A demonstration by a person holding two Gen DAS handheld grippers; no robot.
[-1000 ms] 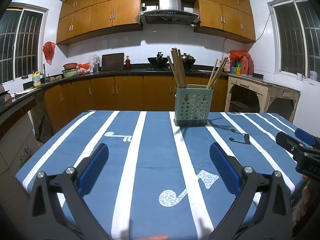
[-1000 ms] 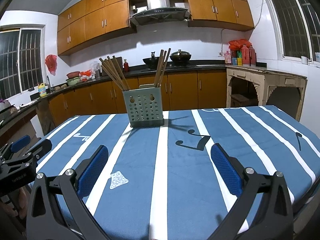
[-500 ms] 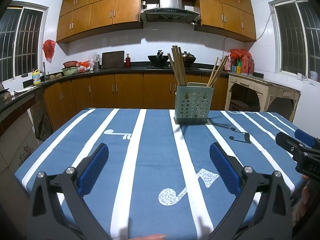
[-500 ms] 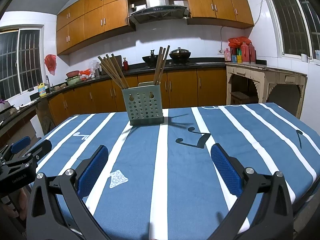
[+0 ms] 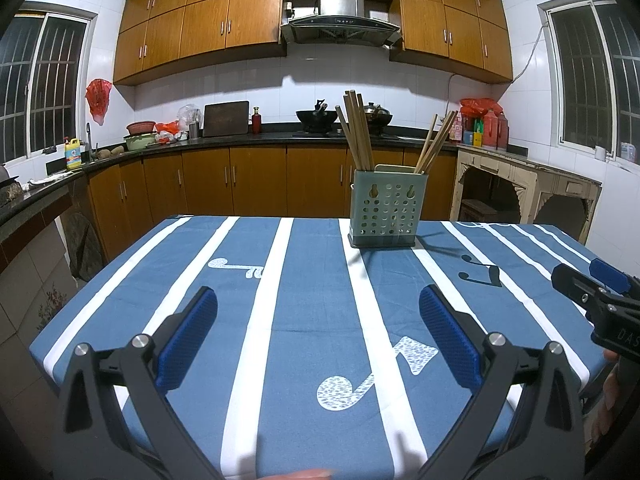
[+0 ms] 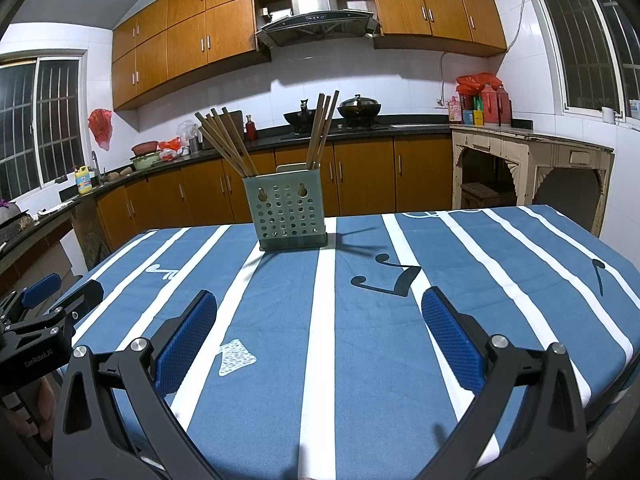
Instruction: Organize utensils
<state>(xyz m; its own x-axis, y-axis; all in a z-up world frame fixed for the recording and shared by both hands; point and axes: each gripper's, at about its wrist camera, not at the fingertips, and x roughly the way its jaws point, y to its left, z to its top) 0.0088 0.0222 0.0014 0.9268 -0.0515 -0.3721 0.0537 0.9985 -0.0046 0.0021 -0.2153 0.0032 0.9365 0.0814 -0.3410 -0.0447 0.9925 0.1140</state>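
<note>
A pale green perforated utensil holder [image 5: 385, 211] [image 6: 289, 213] stands upright at the far side of the table. Wooden chopsticks [image 5: 357, 134] [image 6: 226, 140] stick out of it in two bunches, one in each side. My left gripper [image 5: 318, 314] is open over the near part of the table, nothing between its blue pads. My right gripper [image 6: 319, 314] is also open and empty, well short of the holder. Each gripper shows at the edge of the other's view: the right gripper [image 5: 592, 288], the left gripper [image 6: 56, 296].
The table wears a blue cloth [image 5: 312, 300] [image 6: 360, 320] with white stripes and music notes. Behind it run wooden kitchen cabinets [image 5: 256, 184], a counter with a wok [image 5: 316, 114], and a cream side table [image 5: 528, 180] at right. A person's hand shows at the lower edges.
Both views have shifted slightly, with the holder a touch lower and closer to centre. The grippers stay open and empty.
</note>
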